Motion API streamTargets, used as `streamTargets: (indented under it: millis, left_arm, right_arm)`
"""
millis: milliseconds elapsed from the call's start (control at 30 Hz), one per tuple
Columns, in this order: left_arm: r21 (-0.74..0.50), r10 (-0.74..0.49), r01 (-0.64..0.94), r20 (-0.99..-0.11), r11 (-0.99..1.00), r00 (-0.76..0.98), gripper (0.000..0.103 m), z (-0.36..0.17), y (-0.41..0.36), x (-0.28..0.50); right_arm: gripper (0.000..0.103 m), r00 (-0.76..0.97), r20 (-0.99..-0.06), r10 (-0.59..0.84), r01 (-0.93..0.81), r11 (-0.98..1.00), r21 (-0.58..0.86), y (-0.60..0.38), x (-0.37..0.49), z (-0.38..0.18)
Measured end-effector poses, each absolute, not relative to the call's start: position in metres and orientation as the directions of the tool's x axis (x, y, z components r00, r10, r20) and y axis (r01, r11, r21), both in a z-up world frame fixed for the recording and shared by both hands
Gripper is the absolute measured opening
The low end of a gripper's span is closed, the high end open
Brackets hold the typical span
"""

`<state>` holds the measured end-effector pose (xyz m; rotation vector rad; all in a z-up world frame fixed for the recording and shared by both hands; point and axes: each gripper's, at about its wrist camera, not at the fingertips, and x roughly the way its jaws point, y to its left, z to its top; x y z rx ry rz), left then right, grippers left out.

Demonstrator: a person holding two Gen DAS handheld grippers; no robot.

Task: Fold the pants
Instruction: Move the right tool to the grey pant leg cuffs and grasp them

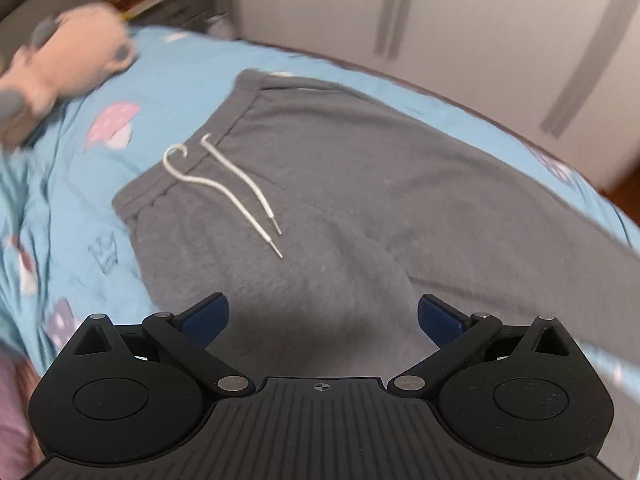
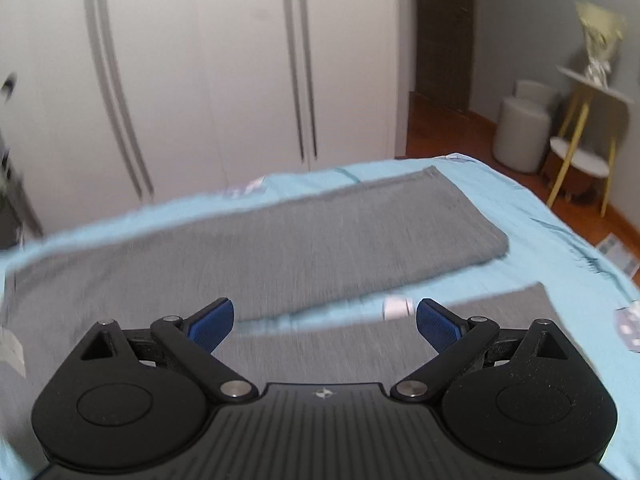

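I see a bed with a light blue patterned sheet (image 2: 520, 208) filling the foreground. Behind it stands a white wardrobe (image 2: 200, 80) with long grey vertical handles. To the right, the floor (image 2: 440, 128) is reddish wood, with a dark doorway (image 2: 444, 32), two round pale stools (image 2: 522, 132), and a yellow-legged side table (image 2: 588, 128) against a grey wall (image 2: 540, 20).

The pants (image 1: 360, 184) lie flat on the bed sheet (image 1: 160, 80), waistband toward the frame's left, drawstring (image 1: 224, 188) on top. A plush toy (image 1: 68, 64) sits upper left. Behind the bed stands a wardrobe (image 2: 200, 72); stools (image 2: 524, 128) upper right.
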<state>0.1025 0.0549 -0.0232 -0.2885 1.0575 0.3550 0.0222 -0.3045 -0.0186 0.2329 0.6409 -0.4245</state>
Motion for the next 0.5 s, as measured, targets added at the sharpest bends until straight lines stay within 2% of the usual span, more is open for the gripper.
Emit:
streamTargets:
  millis: [167, 267, 333, 400, 433, 467, 500]
  left_arm:
    - [-0.109, 0.170, -0.533, -0.878, 0.839, 0.448, 0.103, -0.068, 0.053, 0.134]
    - [0.011, 0.314, -0.557, -0.834, 0.831, 0.453, 0.103, -0.095, 0.047, 0.151]
    - [0.076, 0.369, -0.554, -0.819, 0.829, 0.439, 0.103, -0.113, 0.044, 0.166]
    - [0.107, 0.374, -0.531, -0.824, 0.841, 0.425, 0.103, -0.128, 0.041, 0.181]
    - [0.114, 0.378, -0.526, -0.822, 0.843, 0.427, 0.103, -0.134, 0.039, 0.185]
    - [0.124, 0.383, -0.519, -0.818, 0.846, 0.428, 0.103, -0.139, 0.036, 0.188]
    - [0.133, 0.382, -0.505, -0.818, 0.853, 0.430, 0.103, -0.144, 0.034, 0.191]
  right_arm:
    - [0.098, 0.668, -0.688, -0.284, 0.543, 0.818, 0.190, -0.364, 0.118, -0.030]
    - [0.098, 0.634, -0.725, -0.271, 0.585, 0.780, 0.221, -0.399, 0.182, -0.048]
    - [0.096, 0.589, -0.759, -0.277, 0.628, 0.748, 0.214, -0.419, 0.225, -0.065]
    - [0.087, 0.555, -0.787, -0.267, 0.666, 0.710, 0.229, -0.439, 0.264, -0.083]
    - [0.087, 0.544, -0.800, -0.254, 0.679, 0.693, 0.242, -0.449, 0.282, -0.091]
    - [0.078, 0.536, -0.805, -0.254, 0.695, 0.675, 0.249, -0.456, 0.295, -0.098]
    - [0.063, 0.528, -0.809, -0.260, 0.712, 0.654, 0.255, -0.463, 0.309, -0.104]
